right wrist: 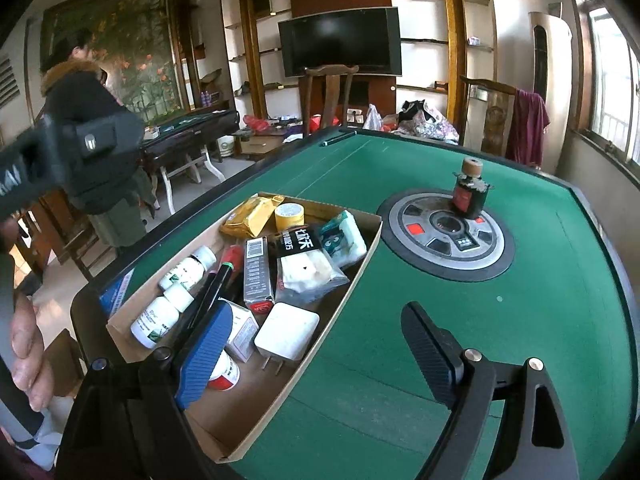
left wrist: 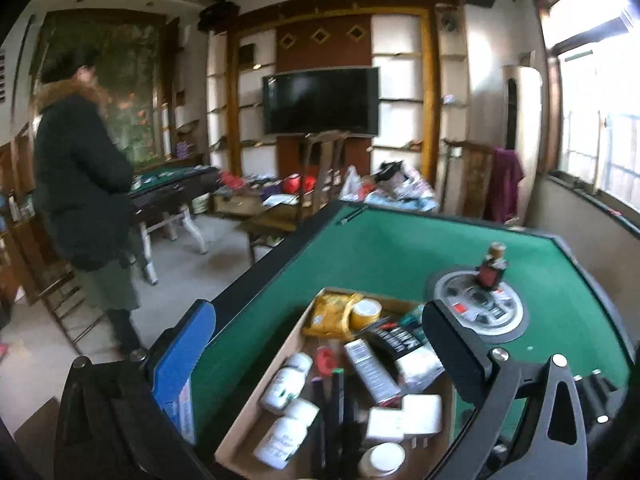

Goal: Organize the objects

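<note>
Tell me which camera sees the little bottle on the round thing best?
The right wrist view: the little bottle stands sharp and whole on the round dial. The left wrist view shows the same bottle smaller and blurrier.

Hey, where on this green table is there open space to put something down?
Bare felt lies between the cardboard box and the round center panel, also beyond the panel toward the table's far edge. The box is crowded, except its near corner. A small bottle stands on the panel.

Home lounge: television (right wrist: 340, 42), mahjong table (right wrist: 400, 320)
</note>
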`<state>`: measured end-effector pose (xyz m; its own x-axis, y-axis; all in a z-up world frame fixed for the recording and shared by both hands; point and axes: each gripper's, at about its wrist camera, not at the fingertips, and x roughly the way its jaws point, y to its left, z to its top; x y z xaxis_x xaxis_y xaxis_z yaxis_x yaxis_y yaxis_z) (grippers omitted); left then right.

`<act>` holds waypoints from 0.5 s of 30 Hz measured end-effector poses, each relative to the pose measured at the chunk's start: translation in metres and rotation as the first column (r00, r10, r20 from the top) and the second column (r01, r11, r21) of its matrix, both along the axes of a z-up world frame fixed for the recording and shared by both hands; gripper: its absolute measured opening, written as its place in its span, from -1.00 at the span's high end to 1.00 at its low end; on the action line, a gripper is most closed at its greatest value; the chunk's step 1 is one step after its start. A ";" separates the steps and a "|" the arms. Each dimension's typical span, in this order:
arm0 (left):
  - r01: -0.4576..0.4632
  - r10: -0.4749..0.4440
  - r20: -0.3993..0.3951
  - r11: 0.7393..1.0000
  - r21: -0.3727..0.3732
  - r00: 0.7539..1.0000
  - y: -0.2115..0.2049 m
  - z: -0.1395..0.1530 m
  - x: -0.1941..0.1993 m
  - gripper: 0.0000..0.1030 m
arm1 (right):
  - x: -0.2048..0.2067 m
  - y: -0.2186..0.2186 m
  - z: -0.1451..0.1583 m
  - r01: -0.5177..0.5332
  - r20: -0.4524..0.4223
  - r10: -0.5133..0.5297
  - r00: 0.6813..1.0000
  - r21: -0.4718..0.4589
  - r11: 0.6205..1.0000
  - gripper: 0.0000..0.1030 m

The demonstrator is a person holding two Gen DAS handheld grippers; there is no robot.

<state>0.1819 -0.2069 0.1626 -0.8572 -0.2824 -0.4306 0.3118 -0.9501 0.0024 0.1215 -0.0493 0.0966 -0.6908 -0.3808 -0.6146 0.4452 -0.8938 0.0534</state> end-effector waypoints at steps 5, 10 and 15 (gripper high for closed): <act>-0.052 0.050 0.048 0.998 0.039 0.998 -0.014 -0.015 0.003 -1.00 | 0.002 -0.005 0.006 0.001 -0.028 0.000 1.000 0.039 0.999 -0.80; -0.107 0.105 0.071 0.994 0.018 0.992 -0.024 -0.022 0.005 -1.00 | 0.003 -0.016 0.008 -0.015 -0.038 0.018 0.999 0.071 0.997 -0.81; -0.123 0.119 0.081 0.992 0.041 0.990 -0.033 -0.028 0.009 -1.00 | 0.006 -0.031 0.004 -0.035 -0.036 0.039 0.999 0.108 0.994 -0.82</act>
<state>0.1909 -0.2397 0.1345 -0.7809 -0.3604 -0.5102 0.4253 -0.9050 -0.0116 0.1274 -0.0800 0.1009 -0.7013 -0.3394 -0.6269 0.4777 -0.8765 -0.0598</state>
